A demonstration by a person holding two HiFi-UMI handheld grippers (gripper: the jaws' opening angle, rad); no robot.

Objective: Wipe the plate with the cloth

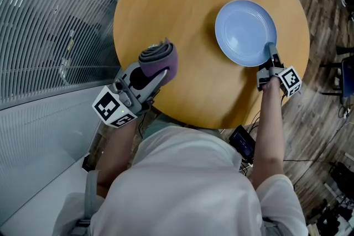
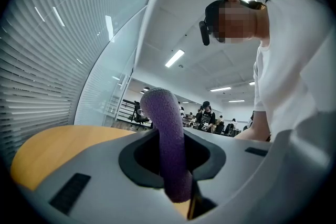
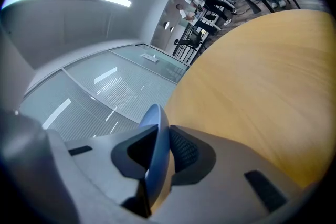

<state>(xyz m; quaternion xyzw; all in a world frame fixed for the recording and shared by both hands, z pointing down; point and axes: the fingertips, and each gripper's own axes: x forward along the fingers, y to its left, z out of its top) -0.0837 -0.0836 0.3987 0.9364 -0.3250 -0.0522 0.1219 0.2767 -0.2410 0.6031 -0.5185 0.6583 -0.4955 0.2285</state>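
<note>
A light blue round plate (image 1: pixel 243 30) sits on the right half of a round wooden table (image 1: pixel 182 14). The right gripper (image 1: pixel 271 58) reaches in from the near edge, and its two jaws are clamped on the plate's near rim. In the right gripper view the rim (image 3: pixel 157 147) runs edge-on between the dark pads, one pad pressing each face. The plate seems to lie flat on the wood, though from above it is hard to be sure that its gripped side is not lifted a little.

The left gripper (image 1: pixel 156 73) is over the near left edge of the table, well apart from the plate. Its jaws are closed on a purple folded cloth (image 1: pixel 160 58). In the left gripper view the cloth (image 2: pixel 165 139) stands up out of the jaws as a thick fuzzy fold that curls over at the top, with the tabletop showing to the left behind it.

A person in a white shirt (image 2: pixel 294 60) holds both grippers, and a ribbed glass wall (image 1: pixel 50 25) runs along the table's left side.
</note>
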